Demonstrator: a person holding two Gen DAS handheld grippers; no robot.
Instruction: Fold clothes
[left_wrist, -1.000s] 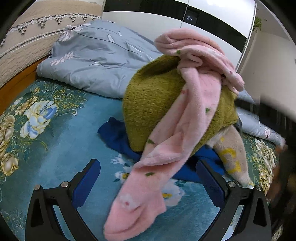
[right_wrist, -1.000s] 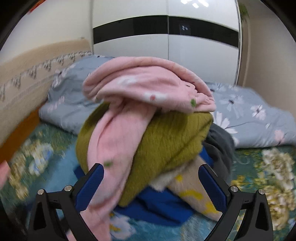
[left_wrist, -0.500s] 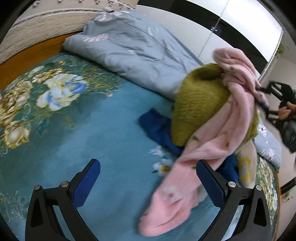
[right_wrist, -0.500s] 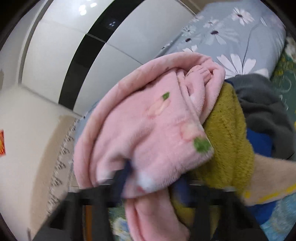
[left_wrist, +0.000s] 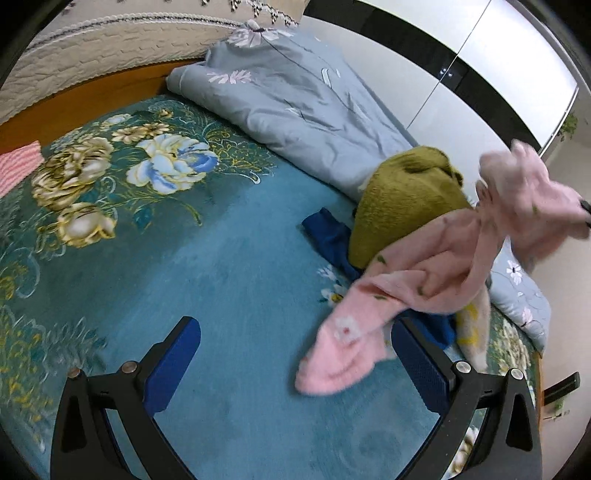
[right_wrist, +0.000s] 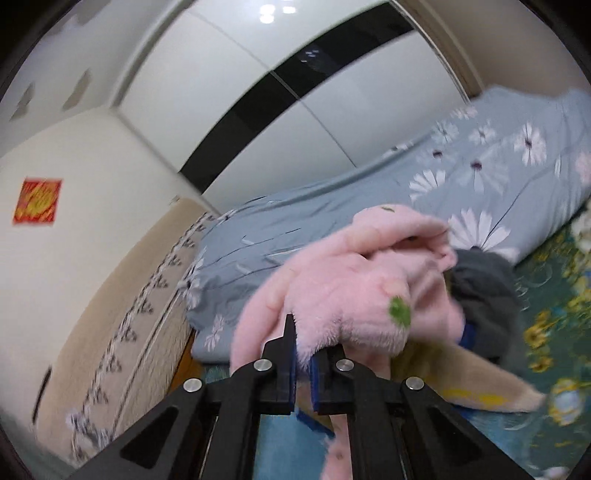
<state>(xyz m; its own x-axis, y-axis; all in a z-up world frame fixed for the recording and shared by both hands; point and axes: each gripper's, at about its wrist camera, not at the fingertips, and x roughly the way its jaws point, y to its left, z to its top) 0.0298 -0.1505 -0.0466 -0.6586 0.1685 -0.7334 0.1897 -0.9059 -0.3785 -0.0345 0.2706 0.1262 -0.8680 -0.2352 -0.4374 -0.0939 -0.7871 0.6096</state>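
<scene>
Lifted since before, pink garment (right_wrist: 343, 295) is pinched by right gripper (right_wrist: 303, 354); left gripper (left_wrist: 295, 369) gapes empty (pile (left_wrist: 406, 199) remains unfolded).

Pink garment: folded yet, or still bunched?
Bunched, unfolded: the pink garment trails crumpled off the pile, one end pinched in the shut right claw.

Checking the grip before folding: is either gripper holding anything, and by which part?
Right gripper pinches the pink fleece garment at a bunched upper edge; left gripper is open, holding nothing.
</scene>
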